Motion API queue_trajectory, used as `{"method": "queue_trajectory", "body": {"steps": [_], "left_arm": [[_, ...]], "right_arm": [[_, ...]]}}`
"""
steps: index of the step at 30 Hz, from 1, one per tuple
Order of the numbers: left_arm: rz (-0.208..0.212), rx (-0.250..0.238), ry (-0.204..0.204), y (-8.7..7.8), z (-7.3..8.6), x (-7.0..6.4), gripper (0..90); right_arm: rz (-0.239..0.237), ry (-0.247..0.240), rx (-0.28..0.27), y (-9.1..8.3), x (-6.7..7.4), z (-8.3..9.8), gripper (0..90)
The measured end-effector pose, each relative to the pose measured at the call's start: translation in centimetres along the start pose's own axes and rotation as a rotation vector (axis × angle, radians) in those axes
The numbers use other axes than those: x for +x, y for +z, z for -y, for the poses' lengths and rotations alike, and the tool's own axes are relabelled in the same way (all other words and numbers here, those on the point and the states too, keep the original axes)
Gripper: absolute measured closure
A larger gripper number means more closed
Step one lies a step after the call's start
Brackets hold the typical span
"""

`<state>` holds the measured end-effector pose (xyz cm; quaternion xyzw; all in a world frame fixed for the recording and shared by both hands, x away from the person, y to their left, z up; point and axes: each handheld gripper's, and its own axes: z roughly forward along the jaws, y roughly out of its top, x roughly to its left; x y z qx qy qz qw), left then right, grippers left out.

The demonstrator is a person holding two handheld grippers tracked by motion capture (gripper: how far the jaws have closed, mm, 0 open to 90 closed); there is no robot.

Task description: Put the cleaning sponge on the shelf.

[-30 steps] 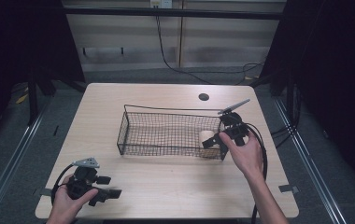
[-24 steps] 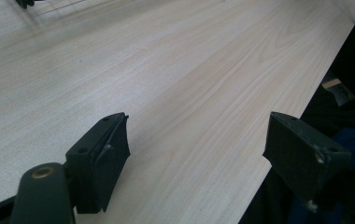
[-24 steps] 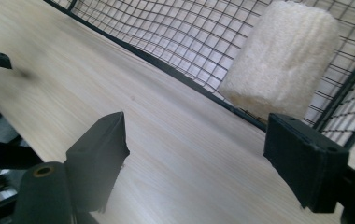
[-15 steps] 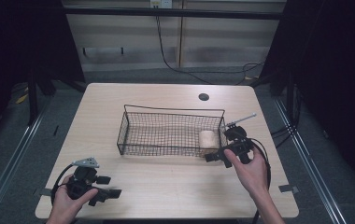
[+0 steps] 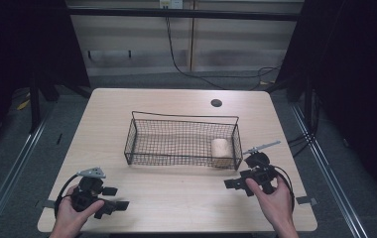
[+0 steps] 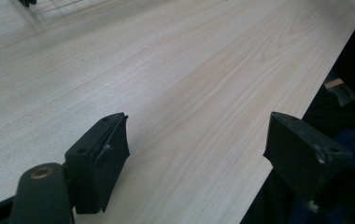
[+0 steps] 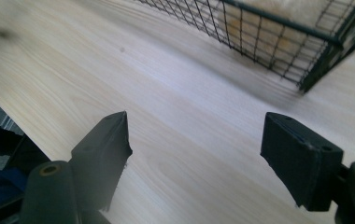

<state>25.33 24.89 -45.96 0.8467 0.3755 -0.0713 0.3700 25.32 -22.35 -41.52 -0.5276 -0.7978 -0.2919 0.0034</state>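
A pale beige, roughly cylindrical soft roll [image 5: 220,149] lies inside the black wire mesh basket [image 5: 176,144], tucked against the basket's right end wall. Its long axis appears to run from the near side of the basket towards the far side. The basket stands near the middle of the light wooden table [image 5: 176,198], its length running left to right.

The right gripper [image 5: 238,182] rests low over the table near the near right corner, just in front of the basket's near right corner, with its jaws spread wide and holding nothing. The roll lies beyond it, up and over the basket's wire wall; in the right gripper view that meshed wall [image 7: 278,42] stands between the jaws and the pale roll [image 7: 259,28]. Any reach for the roll would probably have to come from above the rim.

The left gripper [image 5: 114,204] sits by the near left corner, well apart from the basket, jaws likewise wide apart and empty over bare wood [image 6: 166,84]. A small dark round hole [image 5: 216,103] marks the table near its far edge.
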Motion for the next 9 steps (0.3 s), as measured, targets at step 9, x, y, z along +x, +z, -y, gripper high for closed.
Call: {"method": "queue_trajectory", "body": {"steps": [9], "left_arm": [[-0.01, 0.005, -0.004, 0.1, -0.1, 0.1, 21.2]], "right_arm": [[0.043, 0.029, -0.005, 1.5, -2.4, 2.8, 21.8]]}}
